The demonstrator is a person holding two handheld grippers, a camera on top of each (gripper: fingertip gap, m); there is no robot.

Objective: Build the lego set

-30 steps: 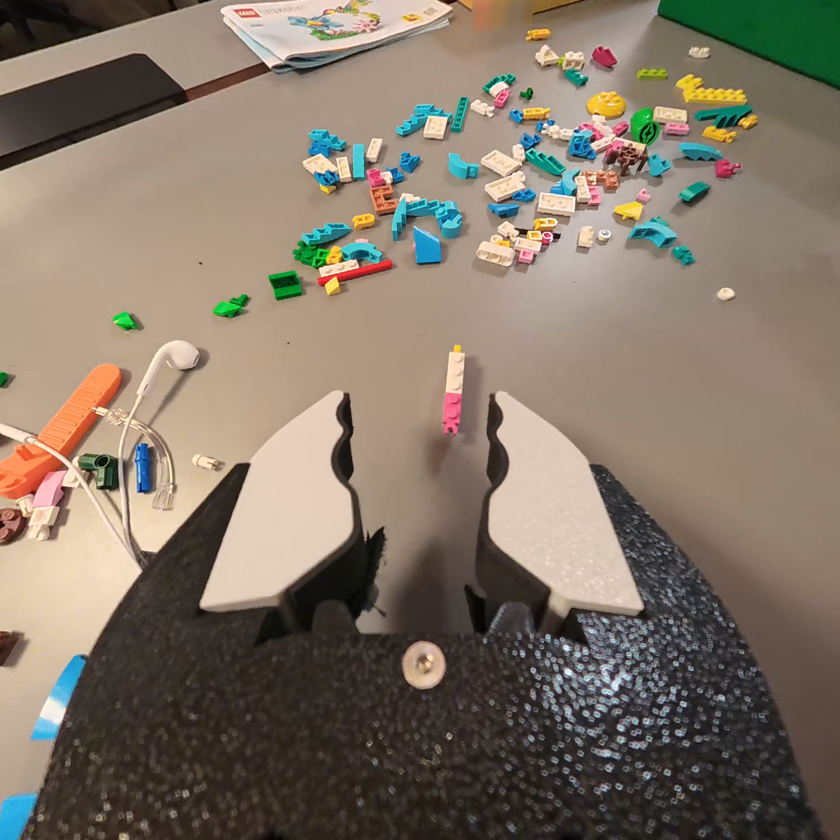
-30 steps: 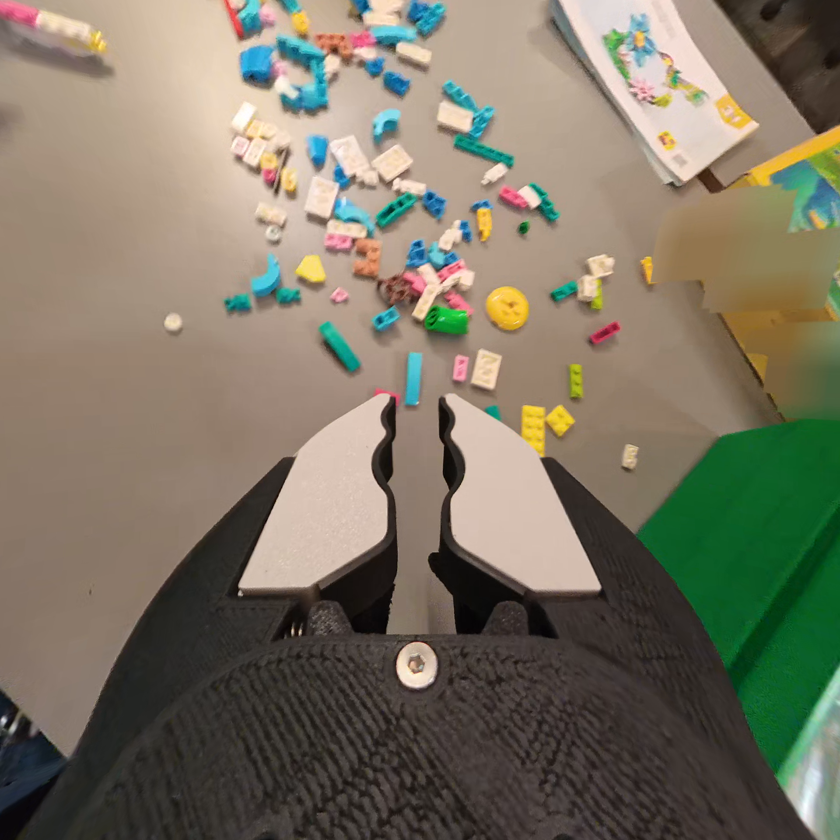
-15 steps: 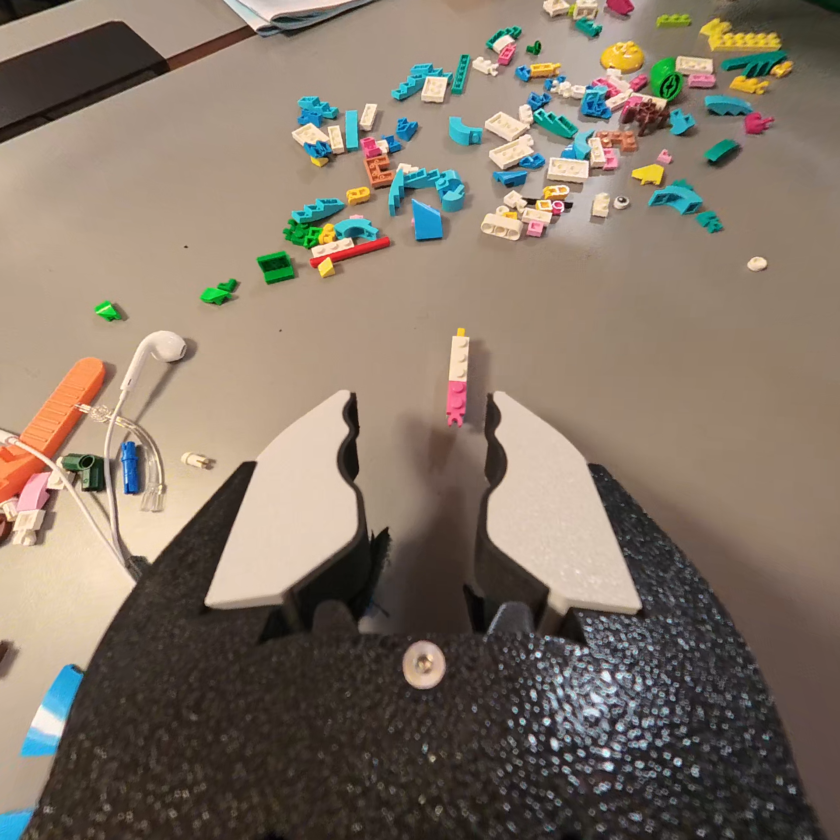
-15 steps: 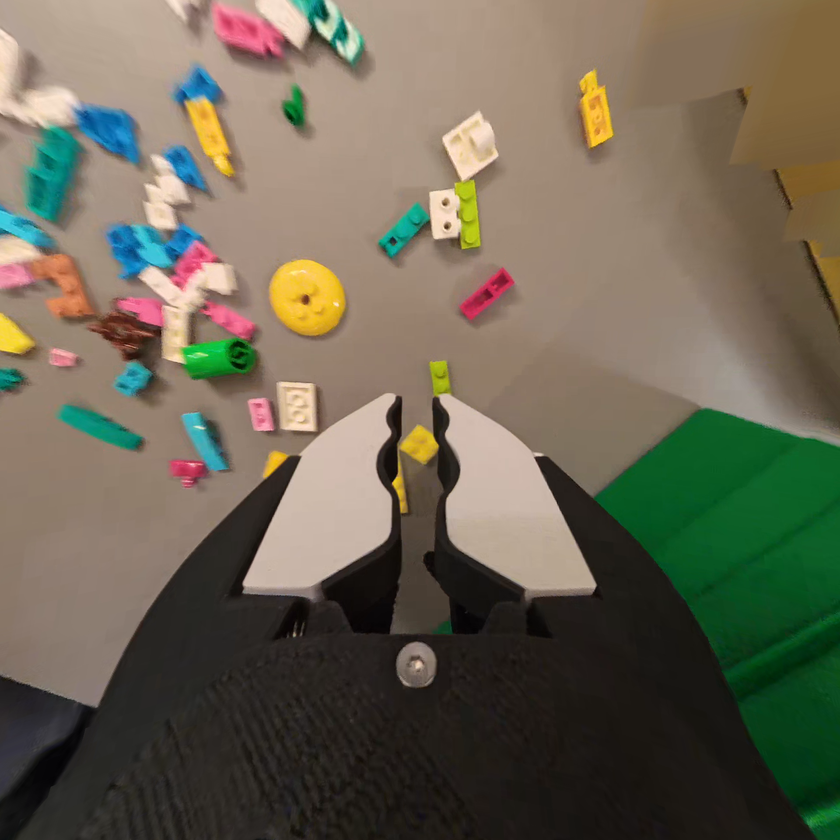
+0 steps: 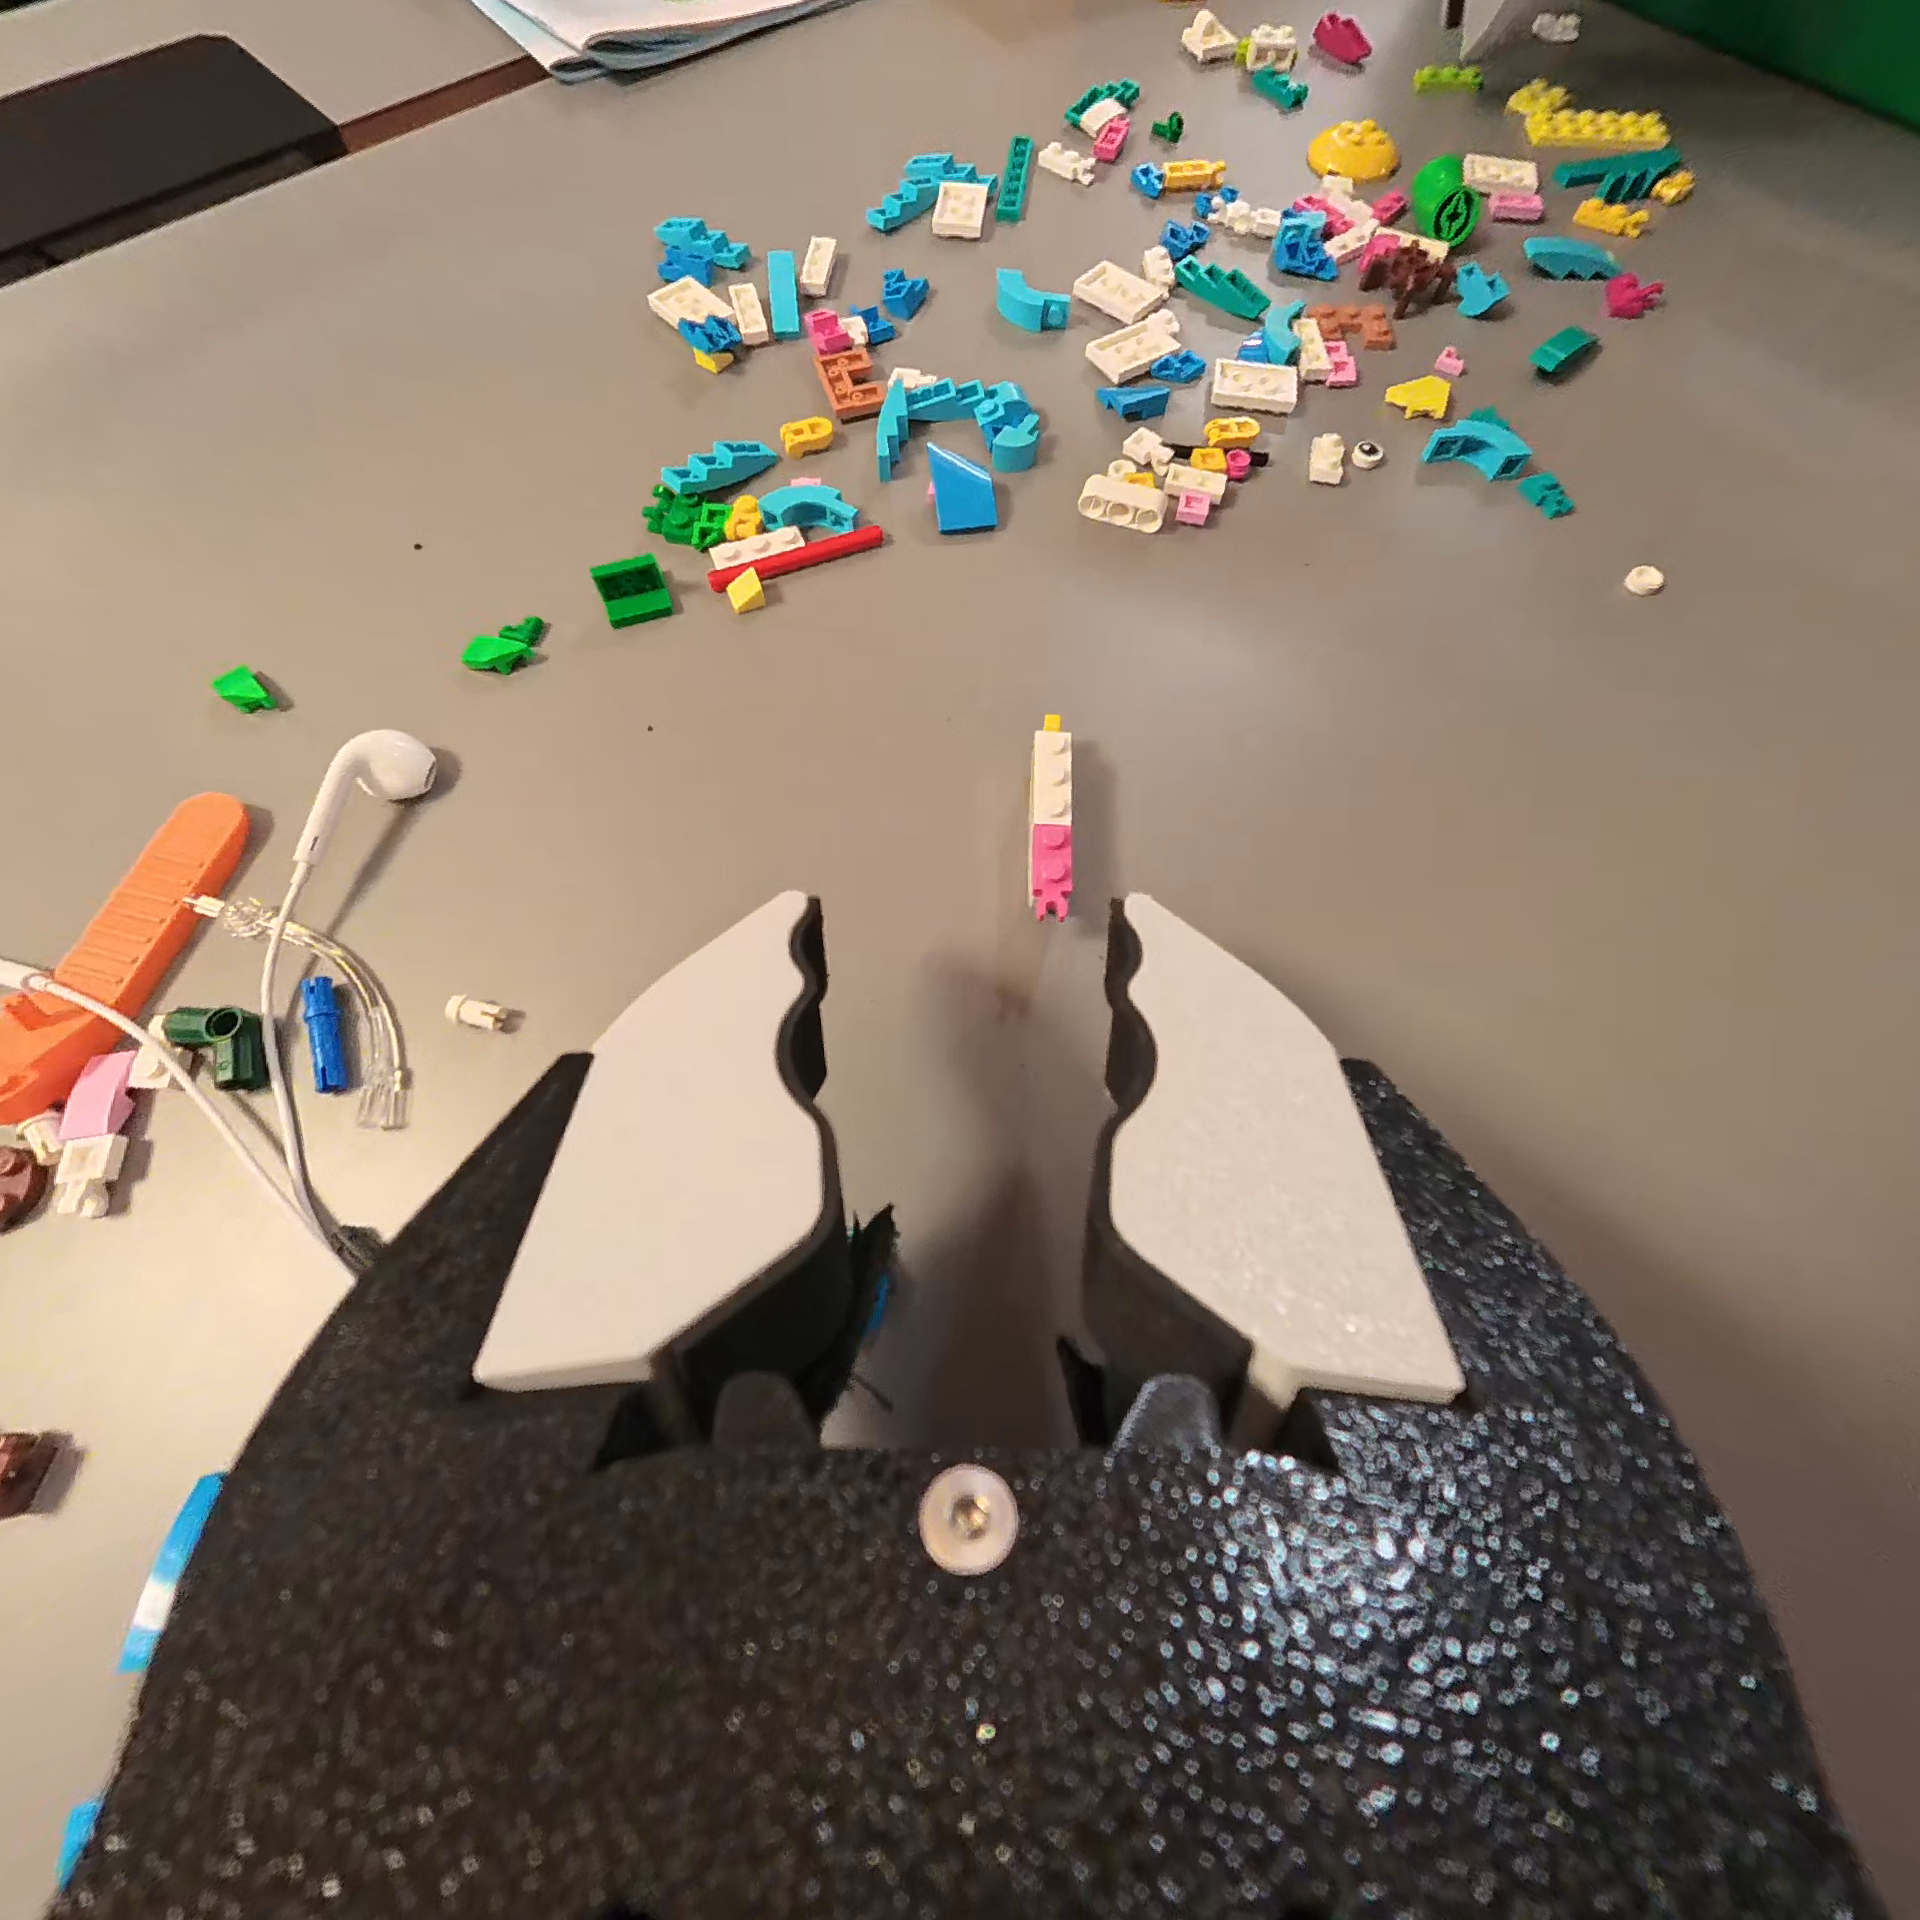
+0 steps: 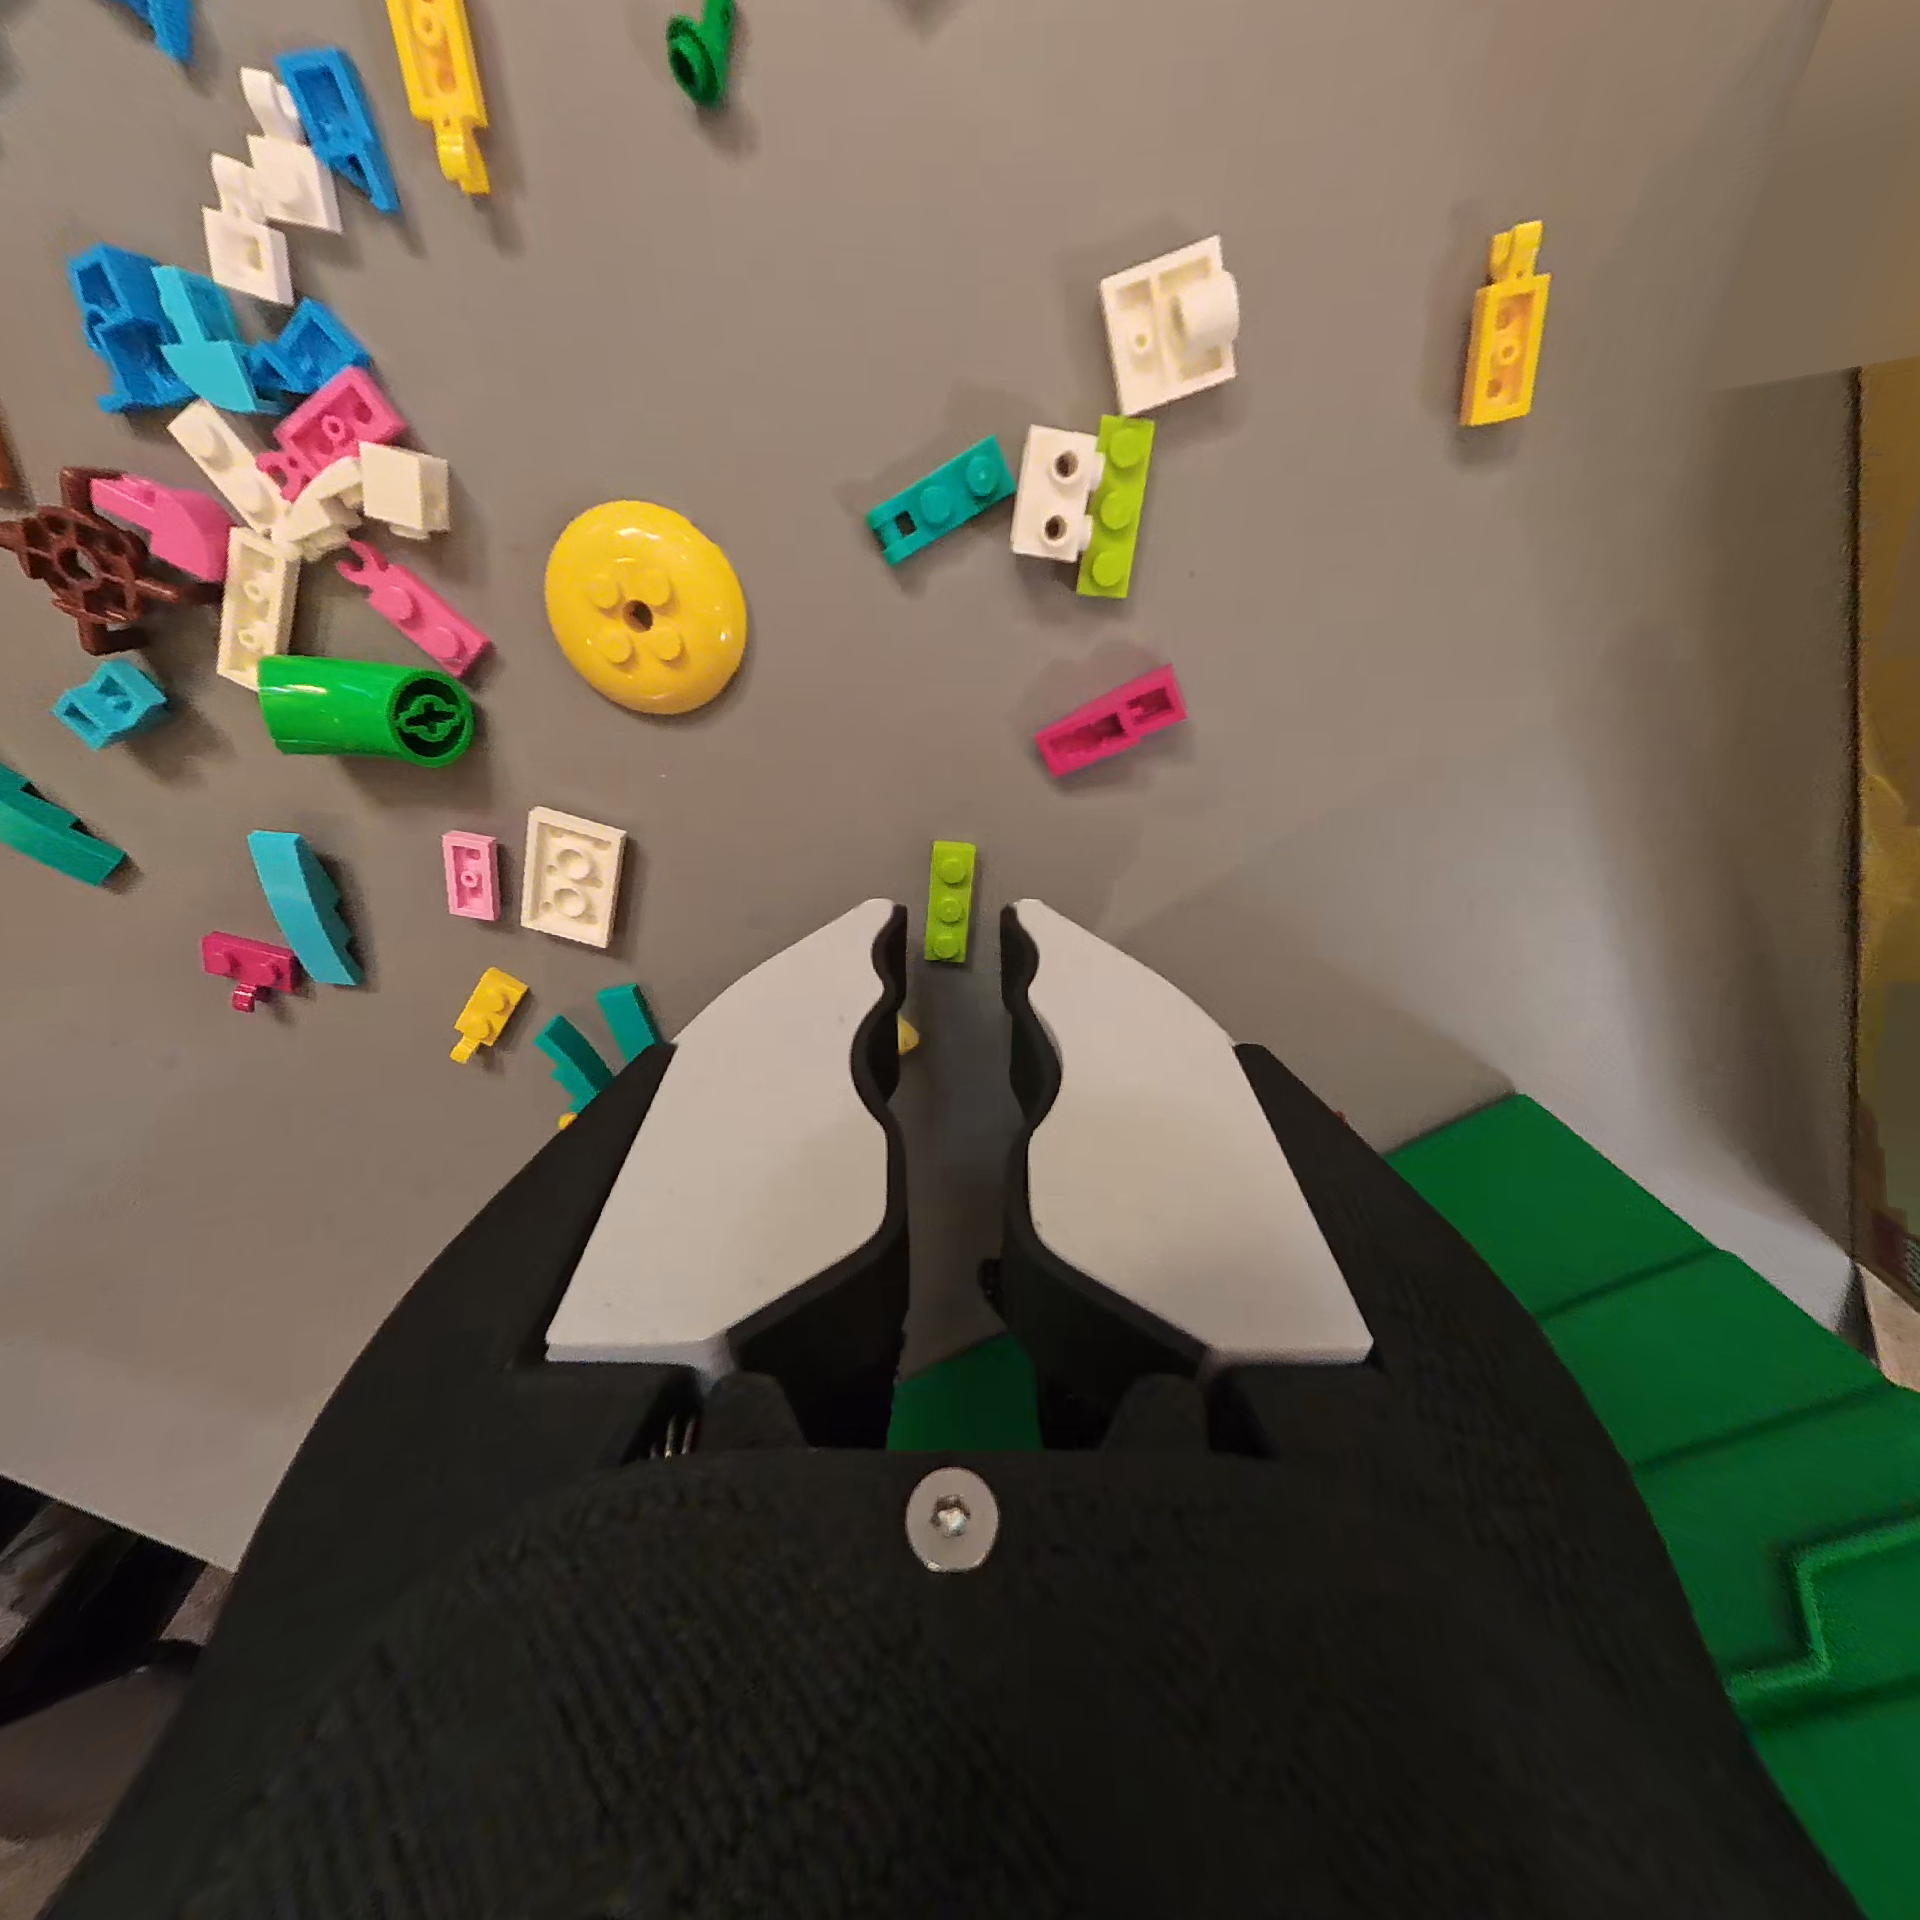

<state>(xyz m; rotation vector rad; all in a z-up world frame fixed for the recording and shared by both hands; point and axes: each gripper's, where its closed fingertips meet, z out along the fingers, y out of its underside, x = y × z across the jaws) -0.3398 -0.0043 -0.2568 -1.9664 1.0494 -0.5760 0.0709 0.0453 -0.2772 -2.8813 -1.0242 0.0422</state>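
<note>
Jaws parted around lime plate (image 6: 950,900)

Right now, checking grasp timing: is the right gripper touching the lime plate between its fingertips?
Apart. The right wrist view shows grey table on both sides of the lime plate, between it and the open right gripper.

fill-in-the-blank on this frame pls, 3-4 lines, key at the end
1. The lime green plate lies just ahead of the right tongs, whose fingers are ____ and hold nothing.
2. The round dish with a centre hole is ____ in colour.
3. The strip ahead of the left tongs is white at the far part and ____ at the near part.
4. The white earbud lies beside an ____ brick separator.

Key: open; yellow; pink; orange
</note>
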